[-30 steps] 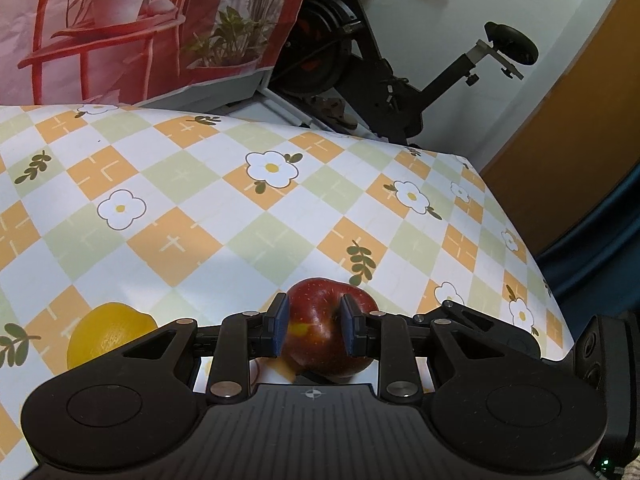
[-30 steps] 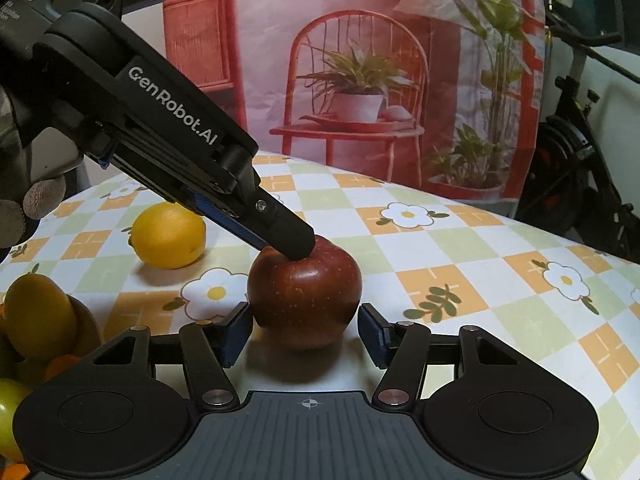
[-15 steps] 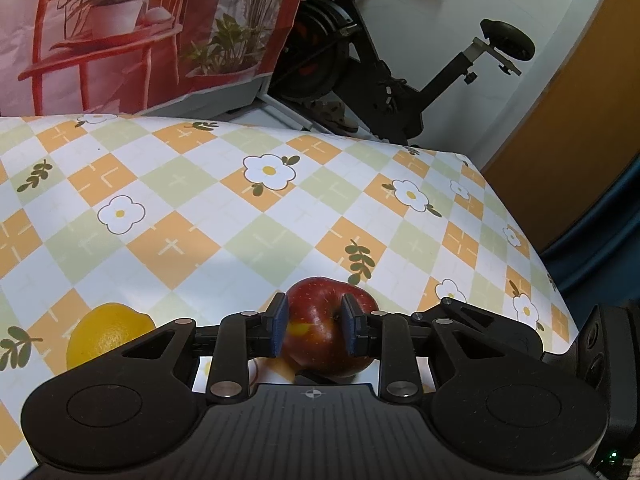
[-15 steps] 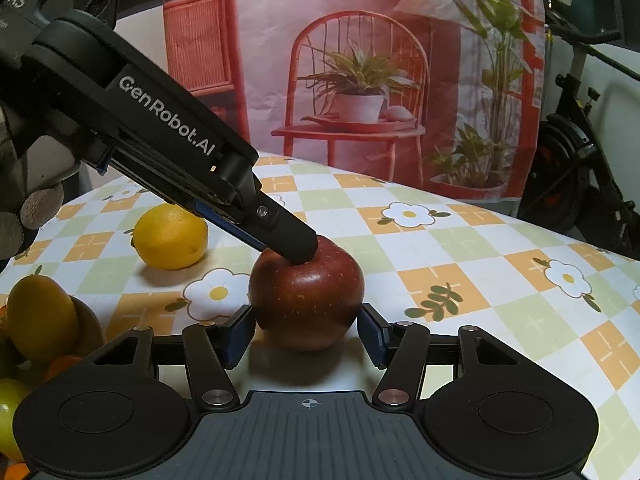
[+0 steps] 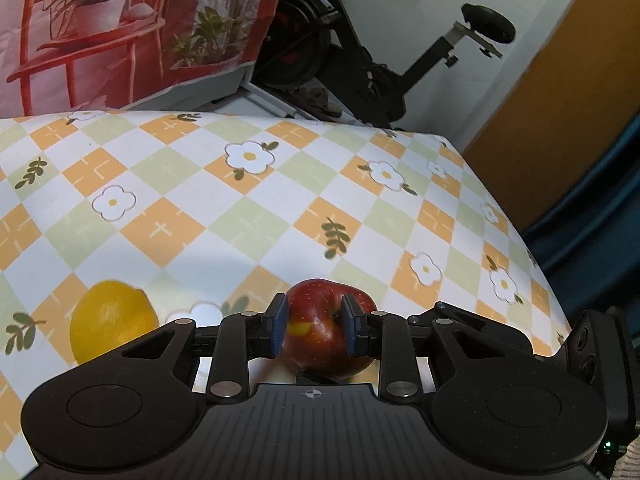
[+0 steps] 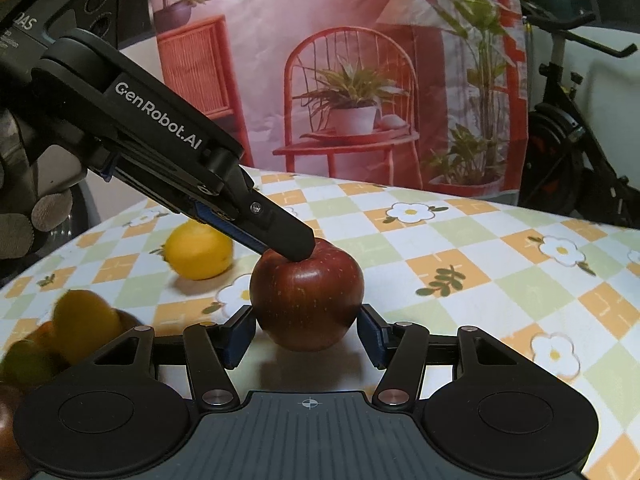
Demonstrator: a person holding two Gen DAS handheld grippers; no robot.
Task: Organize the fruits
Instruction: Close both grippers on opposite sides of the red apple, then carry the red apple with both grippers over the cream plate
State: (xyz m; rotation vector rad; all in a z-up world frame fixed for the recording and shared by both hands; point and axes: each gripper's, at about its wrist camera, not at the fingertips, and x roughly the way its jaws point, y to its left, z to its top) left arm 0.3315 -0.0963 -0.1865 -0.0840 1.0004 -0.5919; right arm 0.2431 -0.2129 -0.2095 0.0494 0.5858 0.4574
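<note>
- Apple (image 5: 320,332): red, resting on checked surface (image 5: 240,208), clamped by left gripper (image 5: 314,330).
- Right gripper (image 6: 306,334): jaws parted, flanking apple, contact unclear.
- Lemon (image 5: 114,320): nearby.

Blurred fruit pile (image 6: 60,344), edge-cropped

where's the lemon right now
The lemon lies on the checked tablecloth, left of and behind the apple in the right wrist view, apart from it.
</note>
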